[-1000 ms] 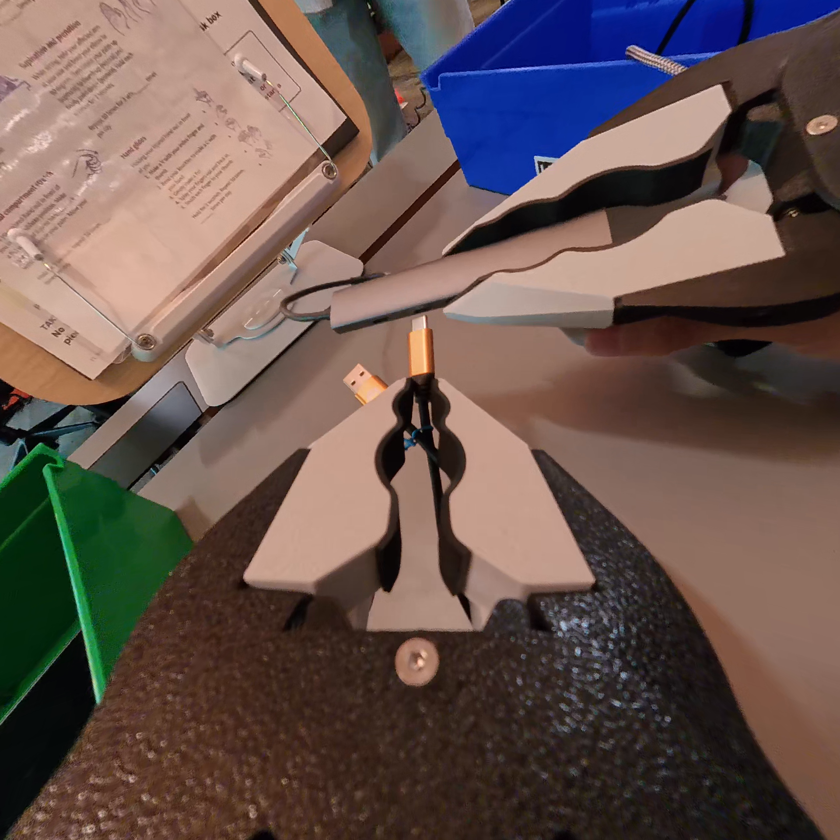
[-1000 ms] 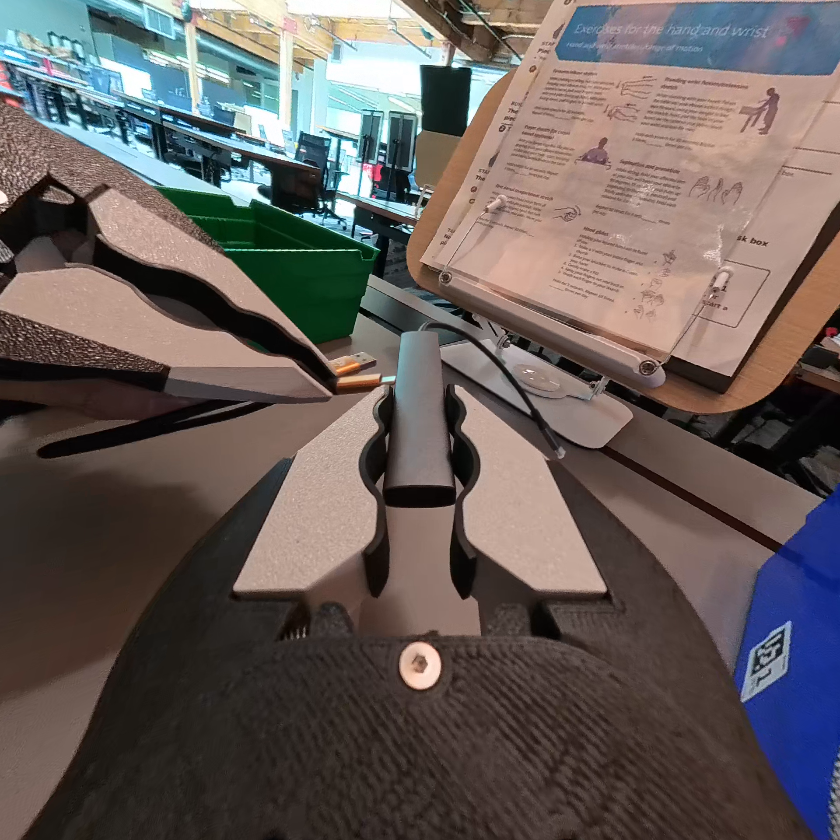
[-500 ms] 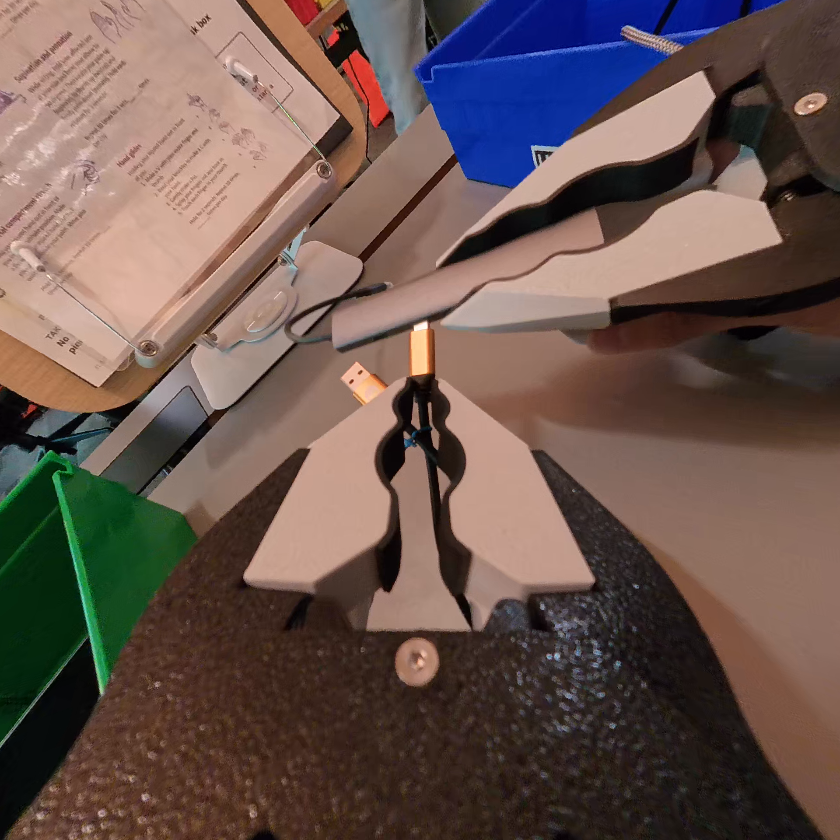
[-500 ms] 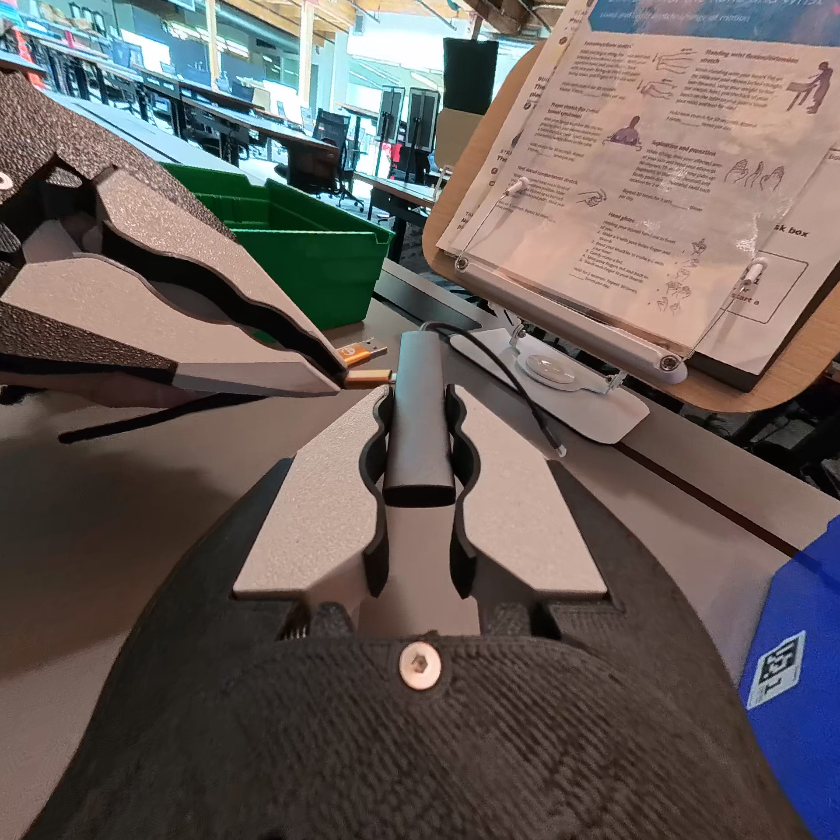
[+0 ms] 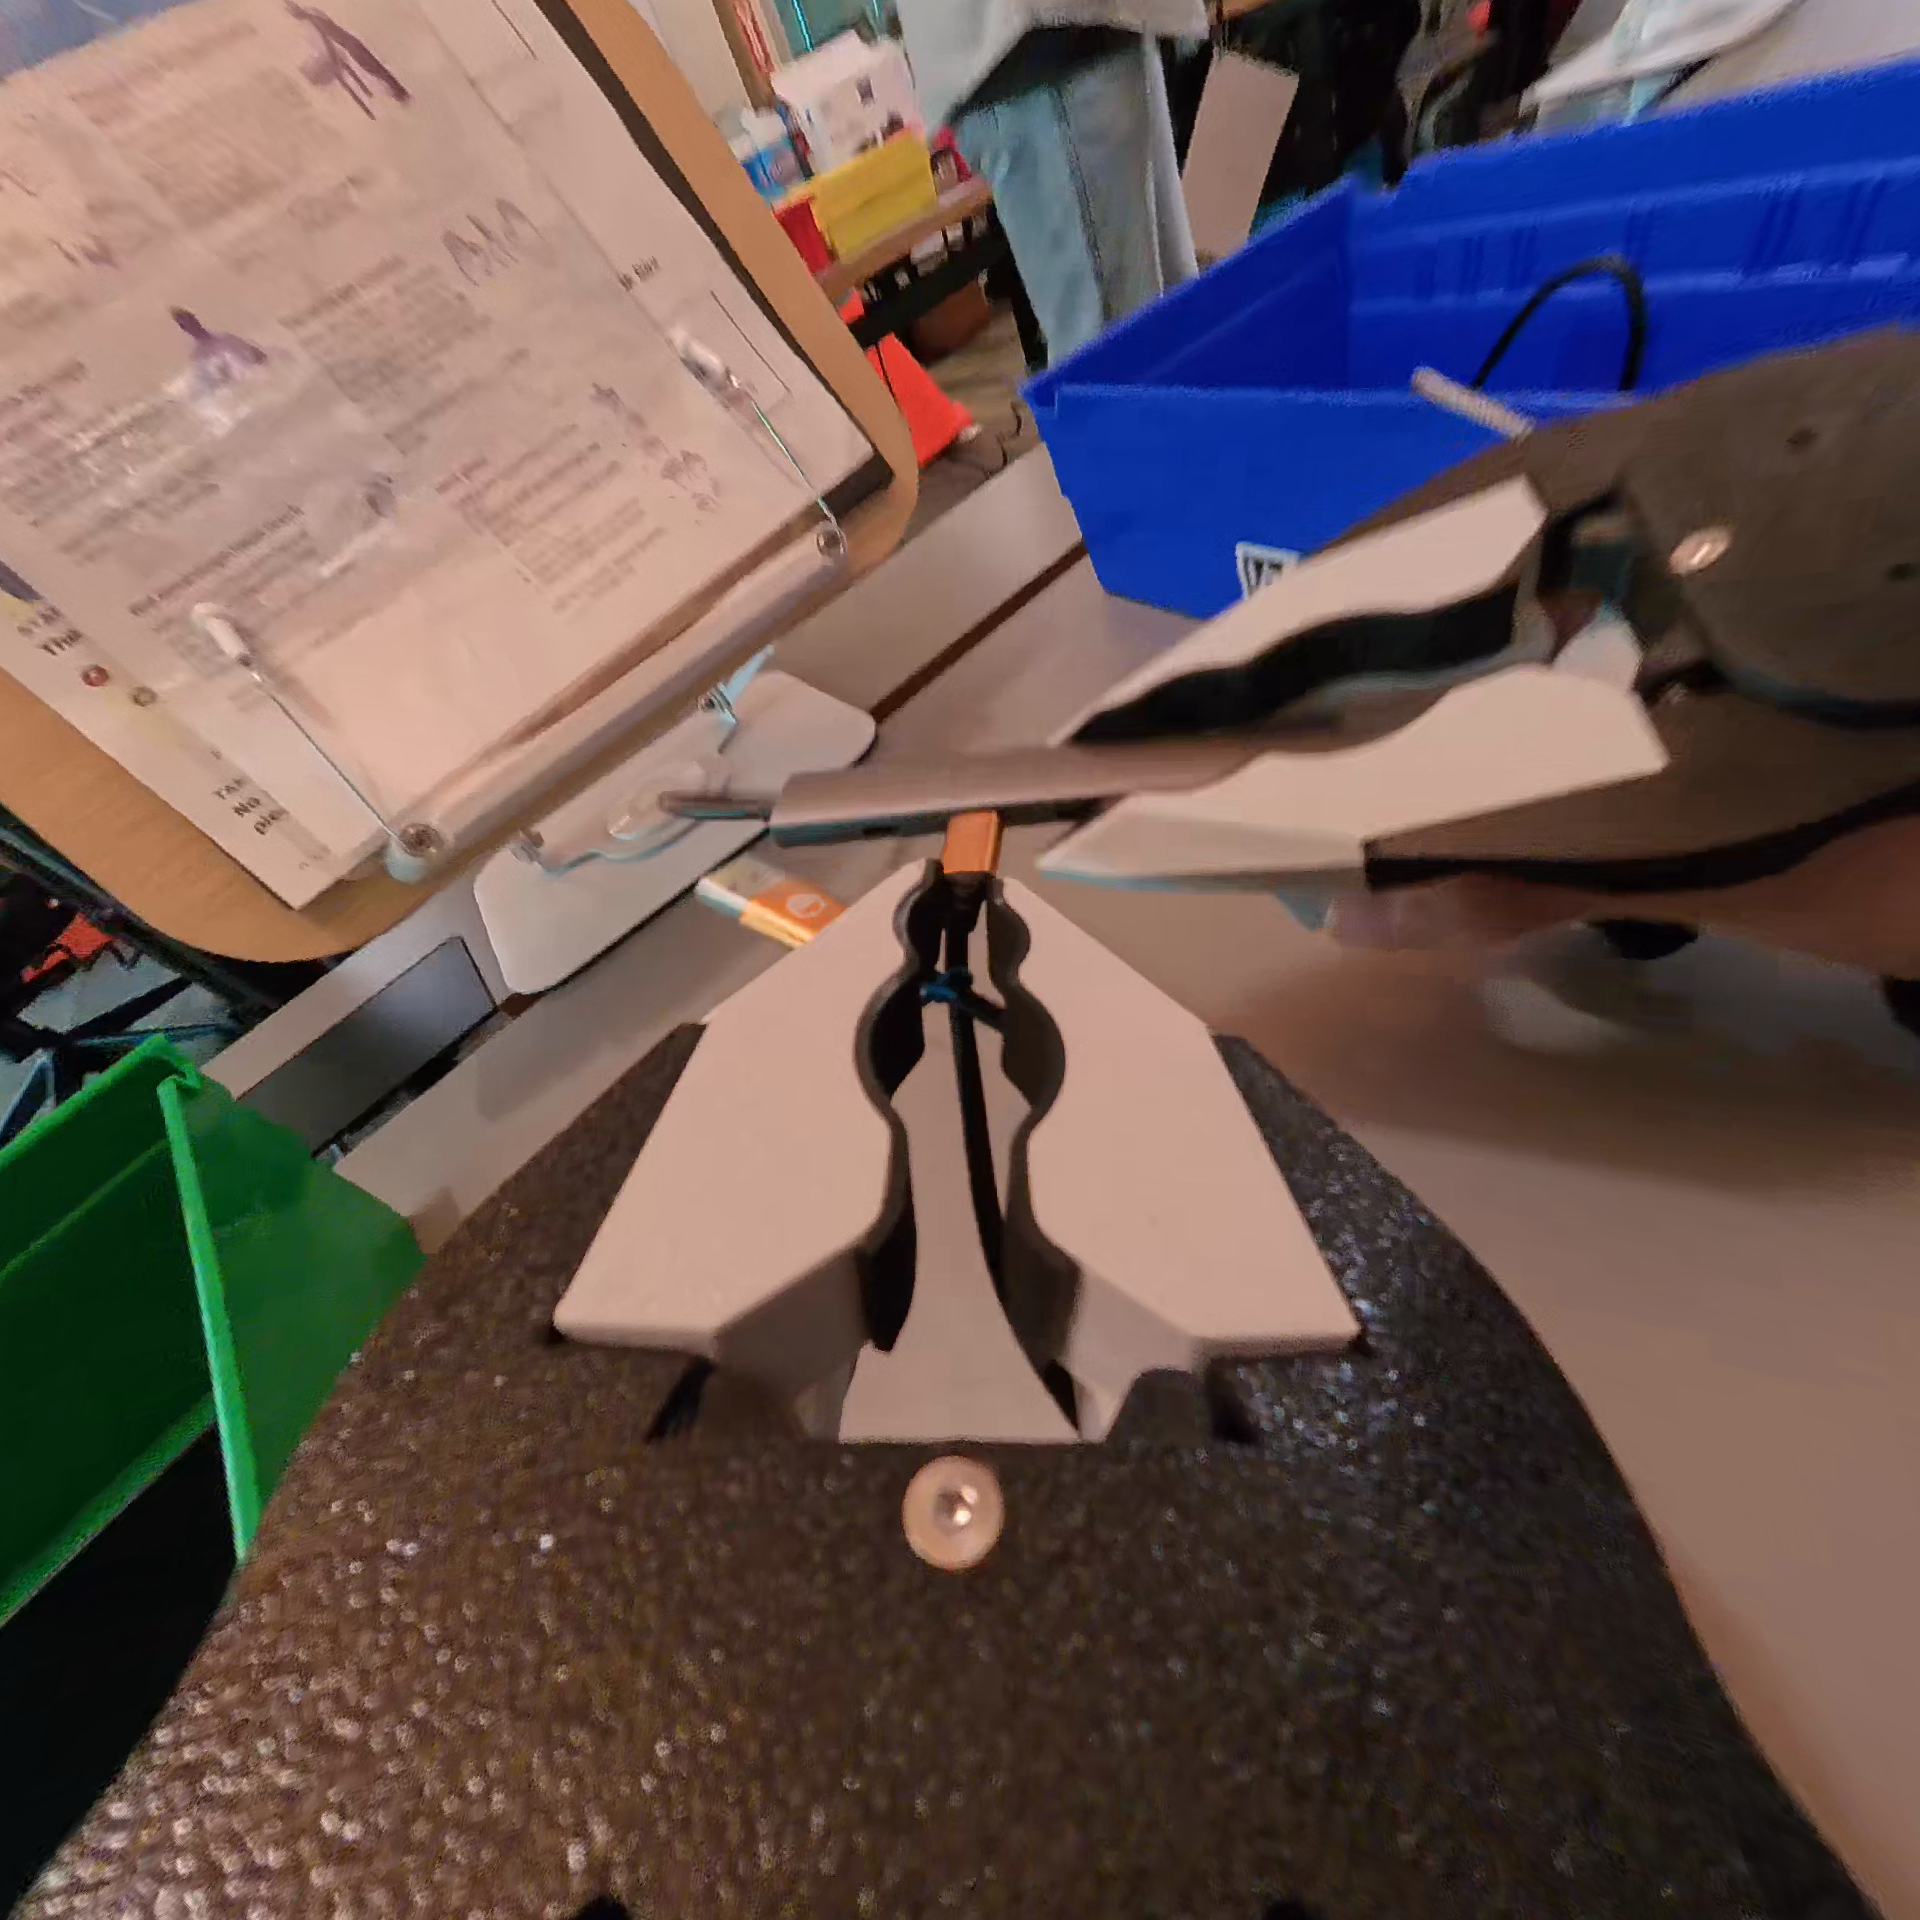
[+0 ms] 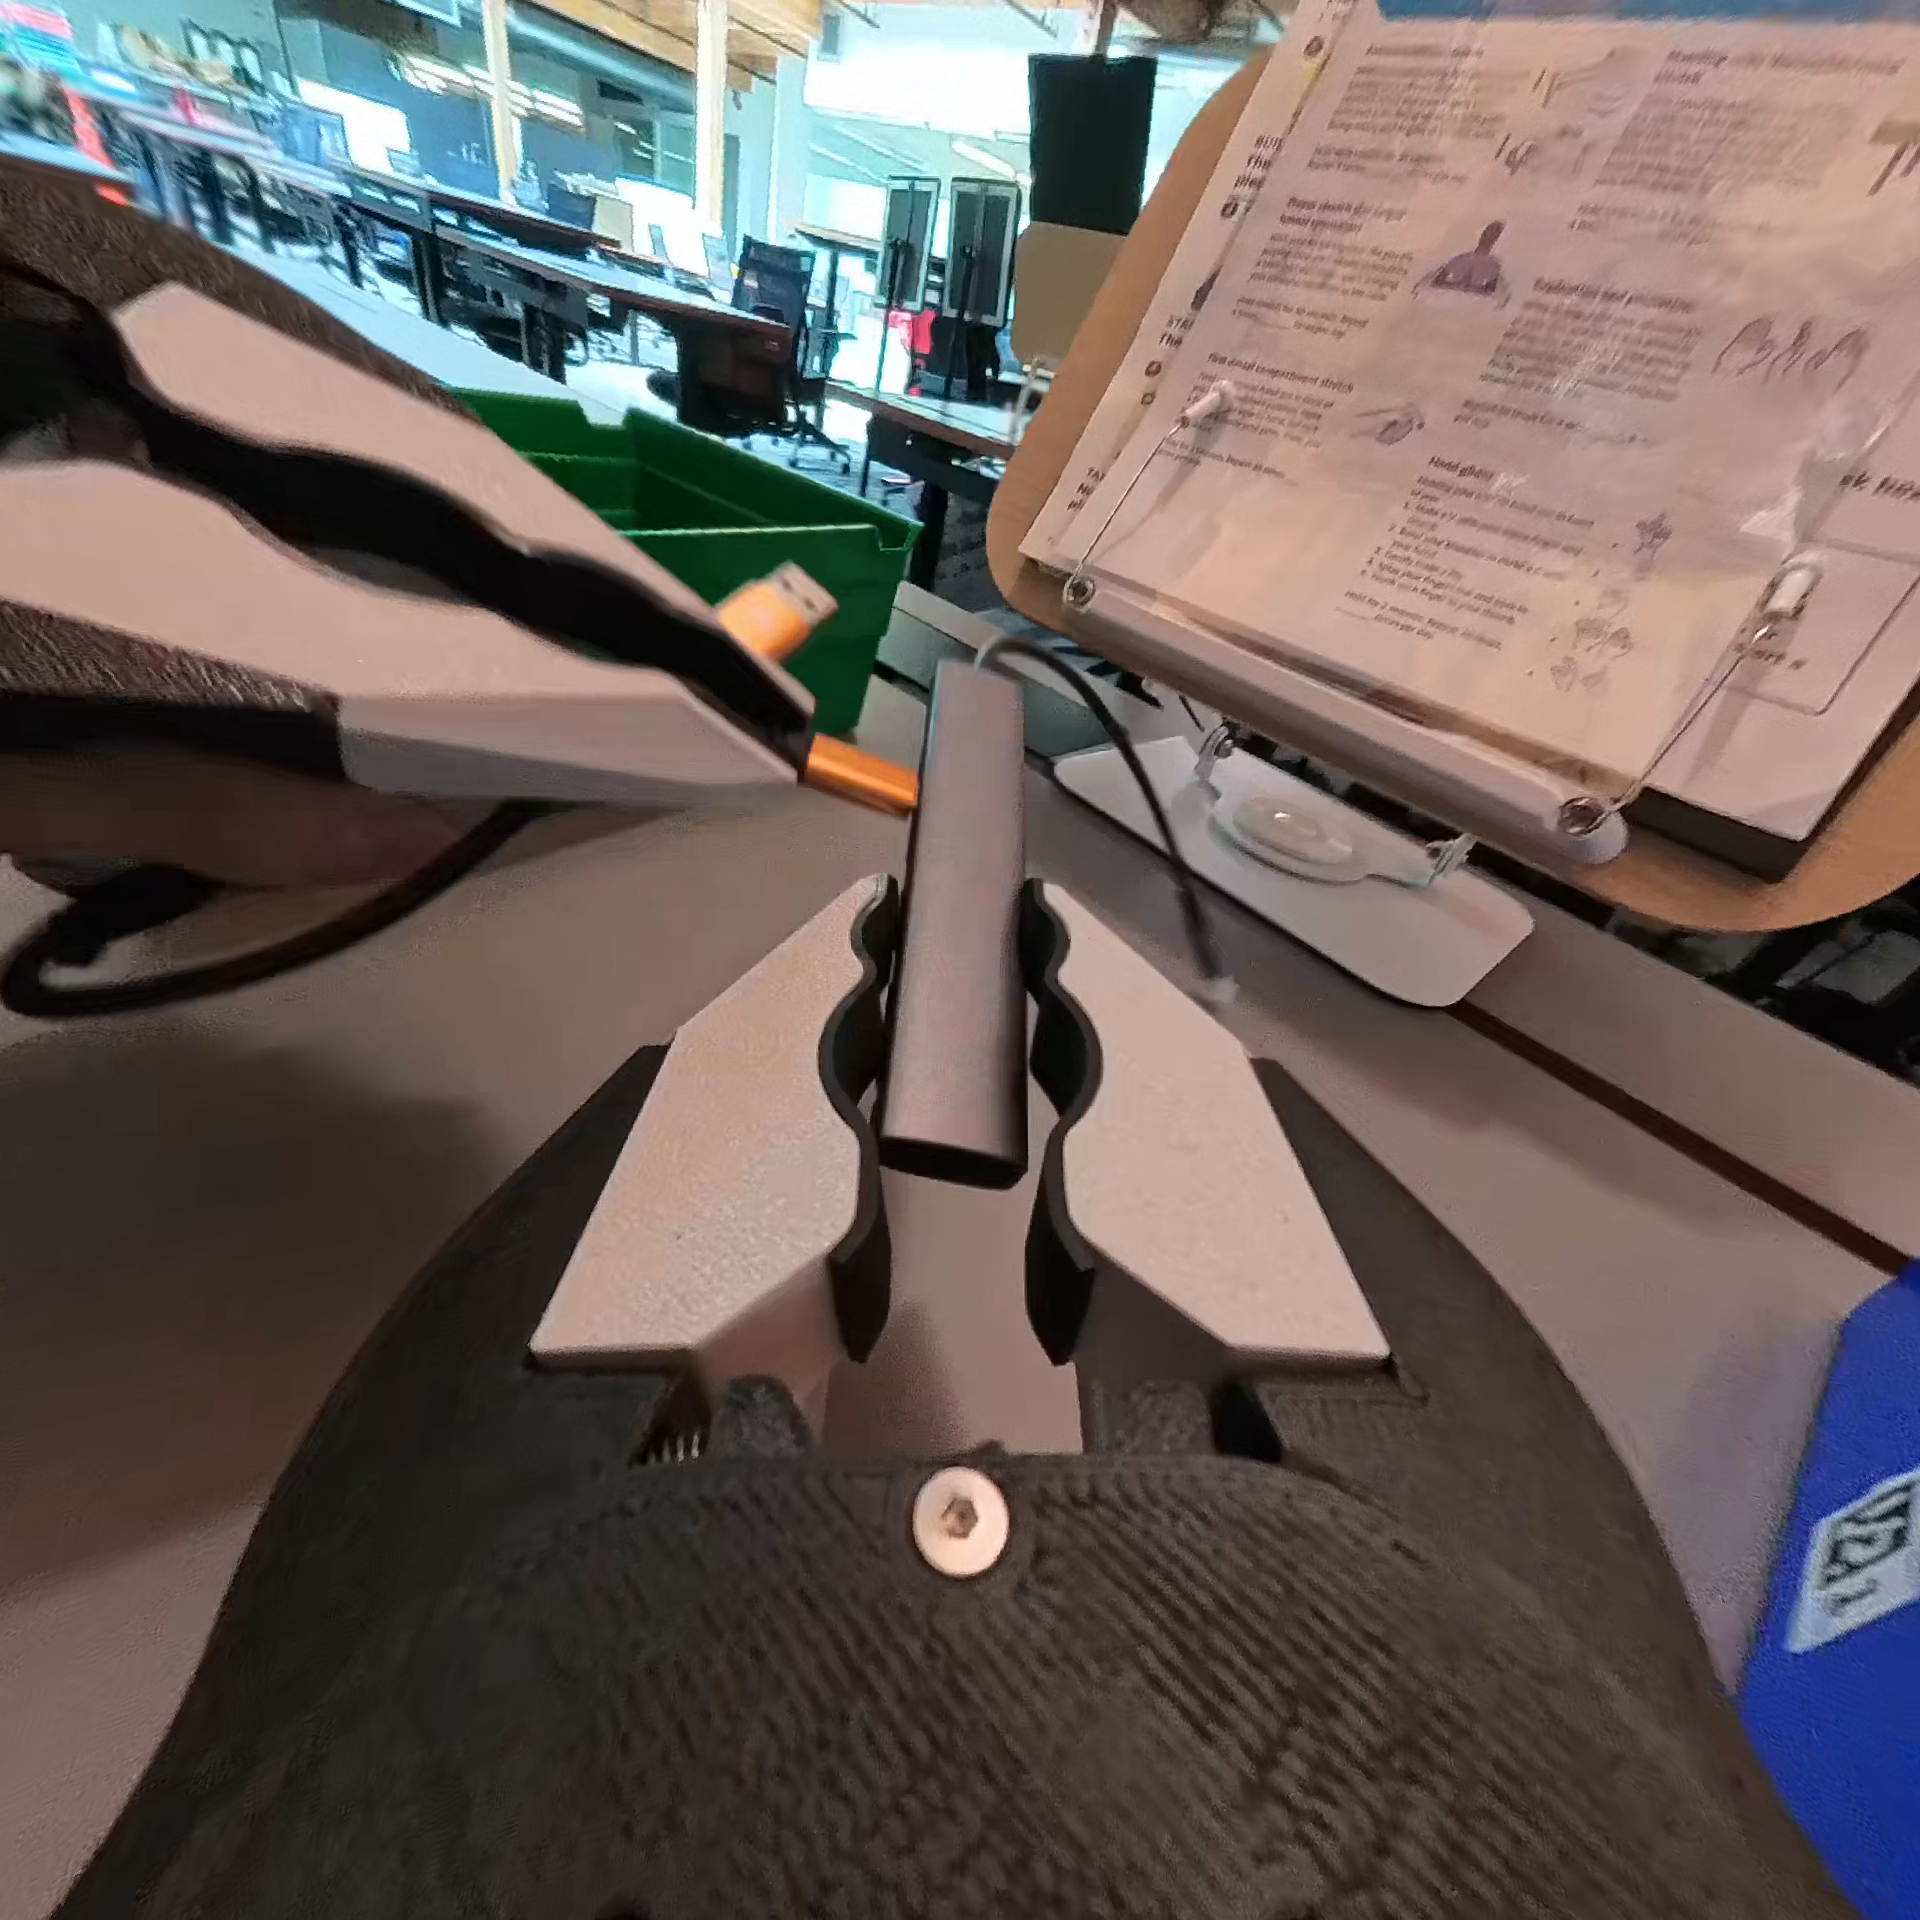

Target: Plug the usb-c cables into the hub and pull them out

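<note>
At frame centre, the left gripper (image 5: 961, 894) pinched the orange usb-c plug (image 5: 970, 840) against the grey hub (image 6: 964, 925), itself clamped by the right gripper (image 6: 961, 940). Any tilt between the two risked jamming the plug or bending it.

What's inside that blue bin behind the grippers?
In the blue bin, a looping black cable and a braided grey cable end show. The right gripper and the bin's front wall hide the rest.
</note>
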Demonstrator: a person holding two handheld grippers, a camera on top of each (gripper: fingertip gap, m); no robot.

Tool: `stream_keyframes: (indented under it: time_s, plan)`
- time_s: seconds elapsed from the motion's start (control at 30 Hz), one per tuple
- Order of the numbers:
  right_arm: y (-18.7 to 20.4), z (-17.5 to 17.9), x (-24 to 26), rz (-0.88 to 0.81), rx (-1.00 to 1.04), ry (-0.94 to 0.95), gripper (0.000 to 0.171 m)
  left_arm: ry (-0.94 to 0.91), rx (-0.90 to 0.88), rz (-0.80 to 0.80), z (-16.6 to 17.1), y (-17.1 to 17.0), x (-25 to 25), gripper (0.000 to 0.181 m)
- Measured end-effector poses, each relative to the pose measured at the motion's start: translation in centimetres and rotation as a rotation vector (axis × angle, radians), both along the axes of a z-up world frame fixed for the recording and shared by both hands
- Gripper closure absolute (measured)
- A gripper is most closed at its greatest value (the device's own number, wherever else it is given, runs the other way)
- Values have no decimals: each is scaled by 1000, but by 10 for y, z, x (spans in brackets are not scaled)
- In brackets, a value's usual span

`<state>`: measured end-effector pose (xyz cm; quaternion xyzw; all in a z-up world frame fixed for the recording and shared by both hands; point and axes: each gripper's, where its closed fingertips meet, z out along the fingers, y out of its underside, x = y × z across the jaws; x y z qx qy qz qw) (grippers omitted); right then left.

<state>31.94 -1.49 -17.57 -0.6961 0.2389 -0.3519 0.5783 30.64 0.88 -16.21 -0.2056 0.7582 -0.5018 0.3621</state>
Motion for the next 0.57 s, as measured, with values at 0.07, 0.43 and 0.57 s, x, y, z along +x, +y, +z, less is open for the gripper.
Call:
stream_keyframes:
  time_s: [0.07,0.43,0.57]
  plan:
    - [-3,8,0,-19,19,-48,150,10,-19,-13,6,-1,-3,176]
    - [-46,27,9,-234,-6,-162,150,51,-127,33,68,54,-28,159]
    - [-51,32,9,-237,-3,-178,150,308,259,121,19,156,-13,157]
